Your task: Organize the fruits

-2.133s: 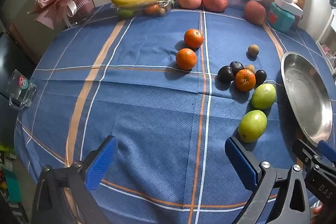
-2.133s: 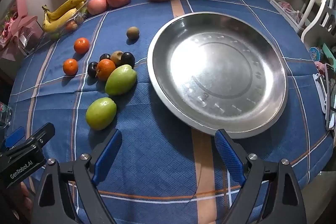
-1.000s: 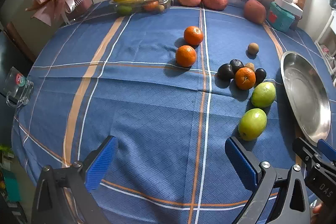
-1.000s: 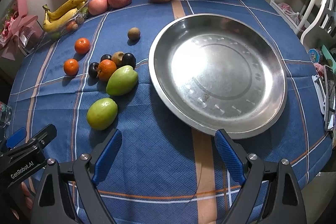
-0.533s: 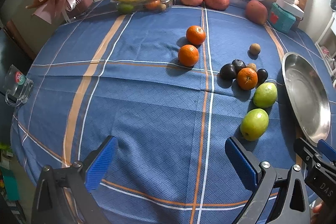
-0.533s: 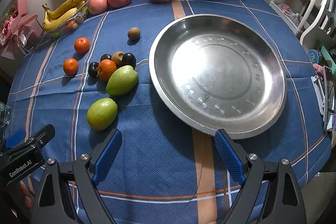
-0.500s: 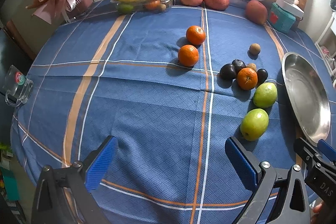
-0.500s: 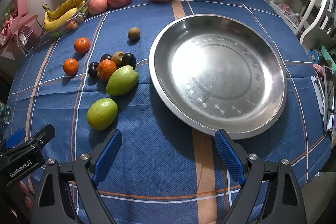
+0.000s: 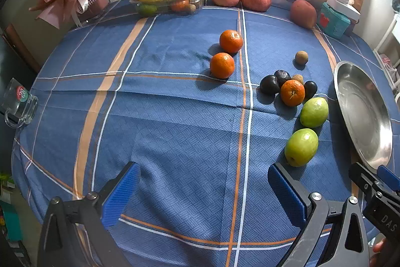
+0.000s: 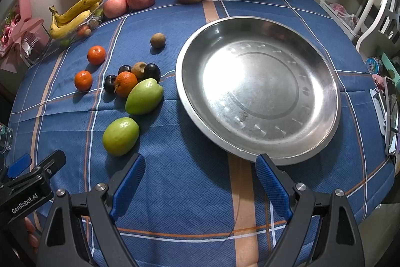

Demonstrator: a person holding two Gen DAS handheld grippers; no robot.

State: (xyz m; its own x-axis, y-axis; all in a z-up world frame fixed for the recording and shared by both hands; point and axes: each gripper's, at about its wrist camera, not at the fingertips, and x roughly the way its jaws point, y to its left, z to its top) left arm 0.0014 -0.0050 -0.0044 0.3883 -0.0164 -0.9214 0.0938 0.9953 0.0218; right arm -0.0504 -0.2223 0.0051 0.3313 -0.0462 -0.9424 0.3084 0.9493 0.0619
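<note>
Nothing's gone into the big round stainless steel plate yet, all the loose fruit sits on the blue plaid tablecloth to its left. Closest is the smooth green oval fruit, just ahead of my right gripper. It's probably firm but slick, so I'd pinch it across the fat middle, gently. The small dark plums look softer, though that's hard to tell from here. Both my right and left gripper are spread wide, holding nothing, hovering clear of the cloth.

Fruits left of pan, bananas behind
</note>
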